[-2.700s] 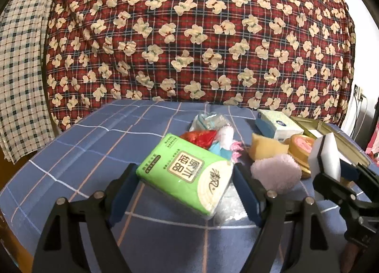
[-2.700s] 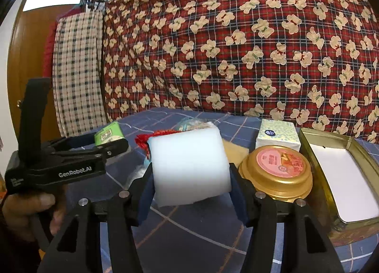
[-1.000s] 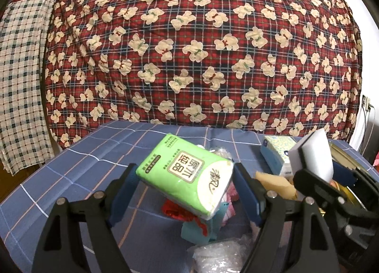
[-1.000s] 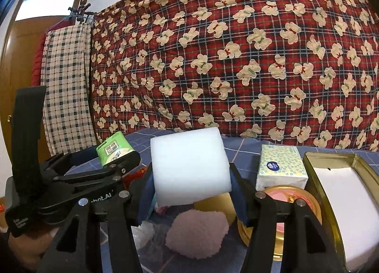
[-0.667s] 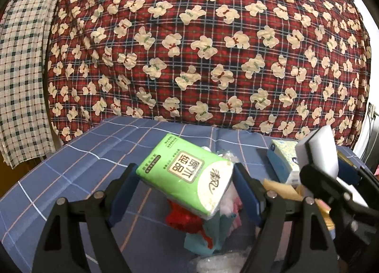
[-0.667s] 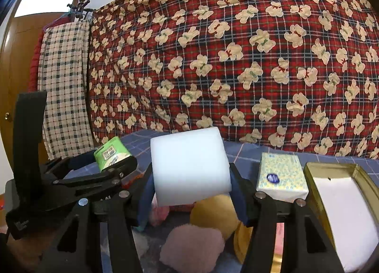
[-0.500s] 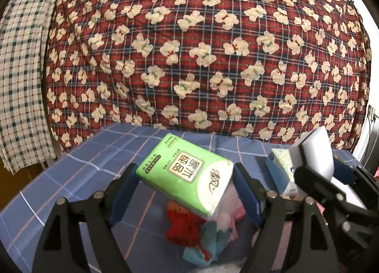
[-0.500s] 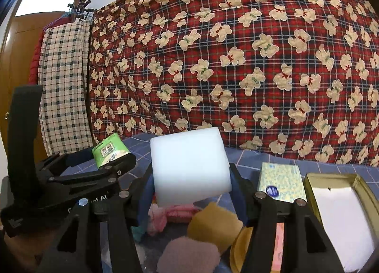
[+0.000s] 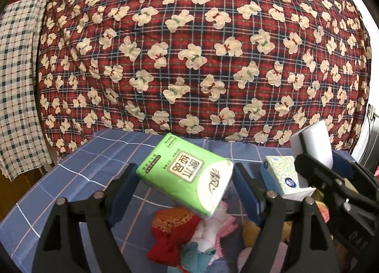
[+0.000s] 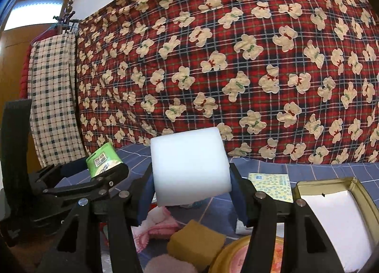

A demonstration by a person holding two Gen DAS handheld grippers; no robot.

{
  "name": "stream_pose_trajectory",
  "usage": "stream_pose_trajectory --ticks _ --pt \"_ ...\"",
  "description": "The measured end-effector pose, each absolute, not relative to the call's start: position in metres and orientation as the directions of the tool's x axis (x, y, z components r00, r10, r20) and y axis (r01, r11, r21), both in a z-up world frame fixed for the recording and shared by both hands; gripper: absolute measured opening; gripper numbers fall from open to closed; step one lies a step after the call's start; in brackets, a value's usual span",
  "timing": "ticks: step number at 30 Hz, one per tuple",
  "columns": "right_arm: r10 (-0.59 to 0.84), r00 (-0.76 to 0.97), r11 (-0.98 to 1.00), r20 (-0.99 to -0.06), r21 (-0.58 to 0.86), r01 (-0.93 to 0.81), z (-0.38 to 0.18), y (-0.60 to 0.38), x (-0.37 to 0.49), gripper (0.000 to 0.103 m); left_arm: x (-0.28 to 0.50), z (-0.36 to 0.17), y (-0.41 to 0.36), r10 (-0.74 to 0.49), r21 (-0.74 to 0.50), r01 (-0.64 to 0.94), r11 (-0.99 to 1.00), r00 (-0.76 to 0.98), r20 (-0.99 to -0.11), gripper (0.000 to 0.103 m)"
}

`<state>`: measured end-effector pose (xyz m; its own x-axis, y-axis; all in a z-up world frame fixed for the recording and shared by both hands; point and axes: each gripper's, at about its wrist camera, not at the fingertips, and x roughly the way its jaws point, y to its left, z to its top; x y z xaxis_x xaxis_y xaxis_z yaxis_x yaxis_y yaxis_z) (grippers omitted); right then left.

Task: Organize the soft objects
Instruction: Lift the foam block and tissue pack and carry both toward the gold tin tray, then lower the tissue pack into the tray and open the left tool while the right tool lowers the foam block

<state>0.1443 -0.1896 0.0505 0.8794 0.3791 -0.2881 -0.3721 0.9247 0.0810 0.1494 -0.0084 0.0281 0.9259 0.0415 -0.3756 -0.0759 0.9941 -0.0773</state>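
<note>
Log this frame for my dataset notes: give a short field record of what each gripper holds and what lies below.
left gripper: jaws shut on green tissue pack
right gripper: jaws shut on white foam block
below: yellow sponge, pink cloth, red cloth
surface: blue checked tablecloth
right side: open gold tin

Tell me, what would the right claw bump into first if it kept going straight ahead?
Probably the blue checked cloth beyond the white sponge it grips, then the bear-print quilt behind; depth is hard to judge.
</note>
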Motion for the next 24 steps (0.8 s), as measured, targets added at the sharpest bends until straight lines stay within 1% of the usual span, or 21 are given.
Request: stream_pose_trajectory --ticks 9,16,24 --pt "0.35 0.89 0.935 -0.292 0.05 -0.351 0.062 -0.199 0.152 0.06 0.155 0.036 -0.023 0.034 -0.049 -0.057 0.997 0.924 -0.381 0.08" --pt "0.33 0.895 0.941 -0.301 0.031 -0.336 0.068 -0.211 0.159 0.06 0.165 0.039 -0.04 0.01 -0.046 -0.032 0.998 0.911 -0.412 0.08" --pt "0.296 0.904 0.954 -0.307 0.053 -0.295 0.07 -0.234 0.164 0.06 0.176 0.036 -0.06 -0.025 -0.048 0.003 0.999 0.89 -0.456 0.08"
